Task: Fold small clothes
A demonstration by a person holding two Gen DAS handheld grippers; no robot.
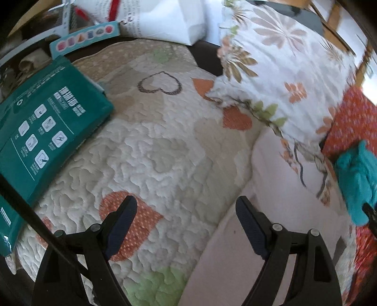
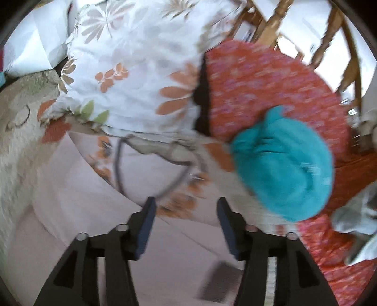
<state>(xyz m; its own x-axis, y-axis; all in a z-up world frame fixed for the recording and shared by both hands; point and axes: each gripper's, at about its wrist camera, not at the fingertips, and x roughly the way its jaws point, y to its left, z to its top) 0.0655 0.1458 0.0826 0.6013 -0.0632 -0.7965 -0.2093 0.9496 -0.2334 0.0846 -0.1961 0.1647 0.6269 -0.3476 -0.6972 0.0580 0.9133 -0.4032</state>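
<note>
A crumpled teal cloth [image 2: 282, 164] lies on the right, partly on a pale pink garment [image 2: 94, 211] with a leaf print and partly on a red patterned cushion [image 2: 259, 94]. It also shows at the right edge of the left wrist view [image 1: 355, 179]. My right gripper [image 2: 186, 207] is open and empty, over the pink garment, left of the teal cloth. My left gripper [image 1: 186, 207] is open and empty over a quilted heart-pattern cover [image 1: 153, 153], beside the pink garment [image 1: 271, 193]. The right wrist view is motion-blurred.
A floral pillow [image 1: 282, 70] lies behind the garment. A green box [image 1: 40, 131] sits on the quilt's left side. White paper bags [image 1: 165, 21] stand at the back. A wooden chair back [image 2: 329, 47] rises behind the red cushion. Grey cloth [image 2: 358, 216] lies far right.
</note>
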